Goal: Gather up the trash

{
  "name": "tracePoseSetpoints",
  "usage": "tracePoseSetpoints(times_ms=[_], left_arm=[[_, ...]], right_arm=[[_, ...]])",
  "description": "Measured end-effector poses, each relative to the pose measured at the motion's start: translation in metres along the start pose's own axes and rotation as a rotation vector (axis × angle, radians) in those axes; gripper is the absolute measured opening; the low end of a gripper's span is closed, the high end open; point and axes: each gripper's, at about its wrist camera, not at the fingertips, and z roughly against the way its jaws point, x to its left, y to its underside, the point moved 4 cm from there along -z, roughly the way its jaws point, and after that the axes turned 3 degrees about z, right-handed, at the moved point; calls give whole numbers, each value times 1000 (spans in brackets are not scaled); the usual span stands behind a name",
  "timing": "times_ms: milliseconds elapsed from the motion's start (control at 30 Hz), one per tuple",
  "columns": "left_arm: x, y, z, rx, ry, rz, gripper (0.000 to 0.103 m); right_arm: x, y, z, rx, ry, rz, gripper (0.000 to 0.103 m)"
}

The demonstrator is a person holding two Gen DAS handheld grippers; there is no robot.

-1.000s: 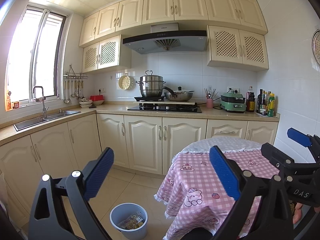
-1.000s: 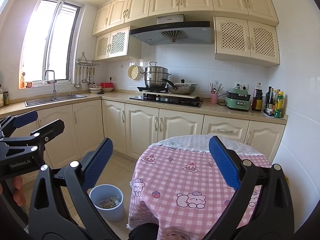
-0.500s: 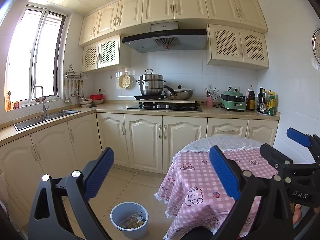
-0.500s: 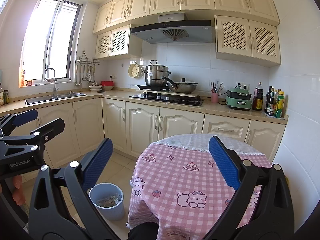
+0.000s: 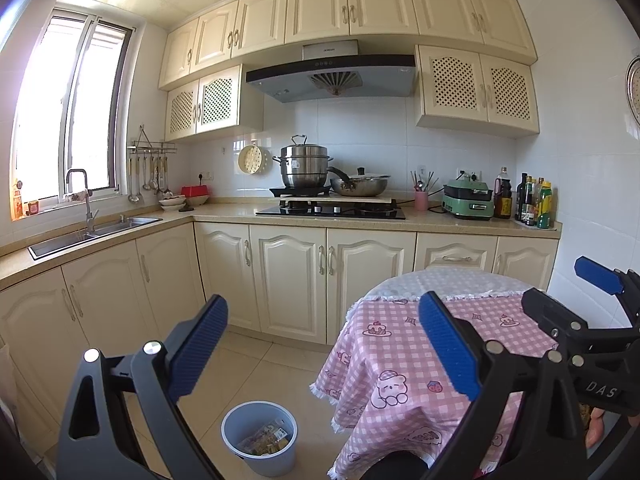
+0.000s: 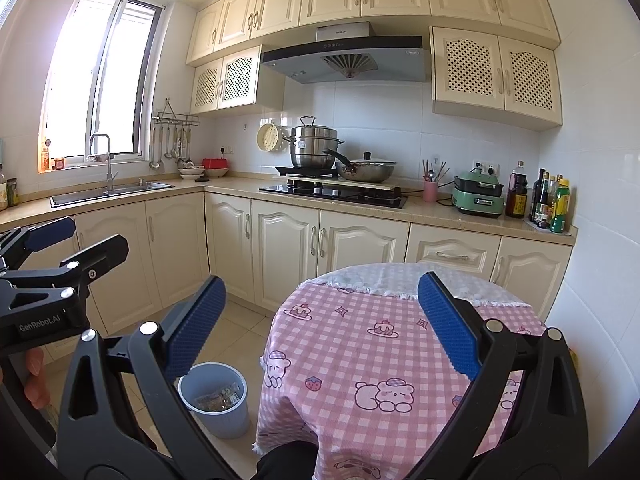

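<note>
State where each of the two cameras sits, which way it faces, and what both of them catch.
Left wrist: rides the open left gripper, facing the stove wall; the right gripper and fingertips holding it show at right.
Right wrist: rides the open right gripper, facing the same wall above the table; the left gripper and a hand show at left.
Shared: trash bin on the floor, table, stove, sink.

Steel steamer pot and wok on the hob; green cooker, bottles on the counter; sink under window.
</note>
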Motion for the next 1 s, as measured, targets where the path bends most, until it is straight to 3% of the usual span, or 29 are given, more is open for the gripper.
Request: tracePoseSetpoints(times_ms=[1000], left_arm=[[4,7,-4,21,-2,-3,94]], right_arm=[[-5,7,-6,20,-6,5,95]])
